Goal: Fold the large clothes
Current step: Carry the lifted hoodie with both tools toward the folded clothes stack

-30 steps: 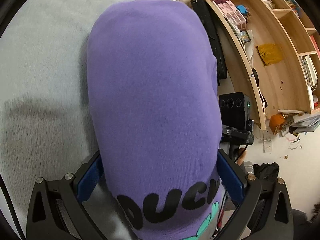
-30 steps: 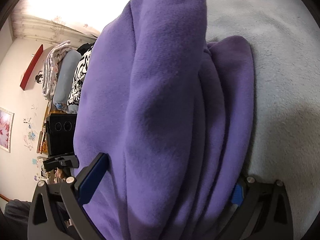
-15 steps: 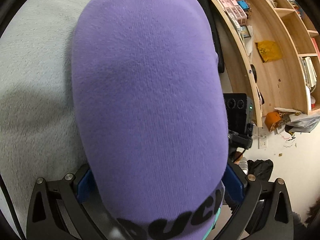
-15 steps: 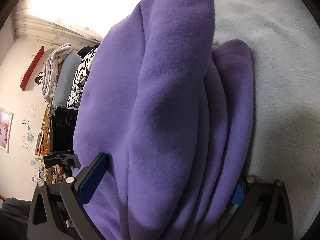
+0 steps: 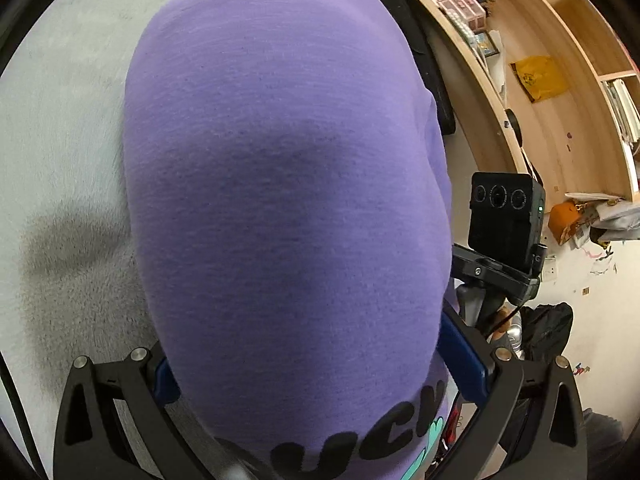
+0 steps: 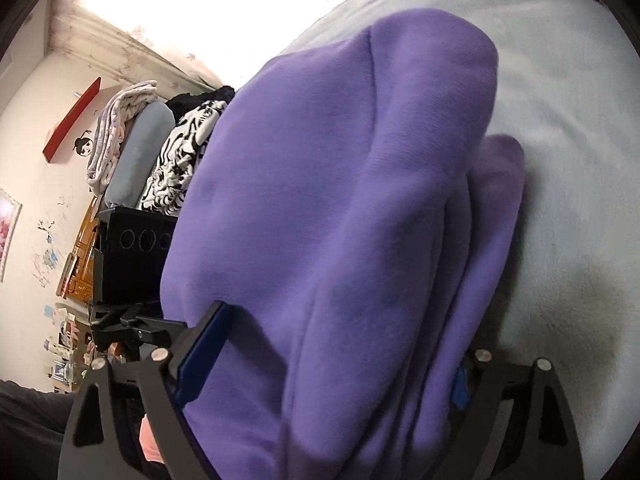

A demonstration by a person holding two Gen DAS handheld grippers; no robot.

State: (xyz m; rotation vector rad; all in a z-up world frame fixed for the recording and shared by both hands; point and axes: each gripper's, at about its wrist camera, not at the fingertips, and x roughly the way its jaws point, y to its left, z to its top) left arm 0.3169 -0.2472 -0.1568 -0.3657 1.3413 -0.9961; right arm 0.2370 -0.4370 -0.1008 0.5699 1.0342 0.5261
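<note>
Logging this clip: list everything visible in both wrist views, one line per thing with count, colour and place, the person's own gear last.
purple garment: one, purple with black lettering, folded bundle filling both views, lying between both grippers' fingers
bed cover: one, pale grey, plush, under the garment
wooden shelving: one unit, light wood, right of left wrist view, holding boxes, books and a yellow bag
stacked textiles: one pile, white, grey, black-and-white, left of right wrist view
black camera box: one, black, three lenses, on a stand beside the bed
red wall shelf: one, red, on the wall
left gripper: black frame, blue pads, around the garment's thick end
right gripper: black frame, blue pads, around the garment; jaws just narrowed
</note>
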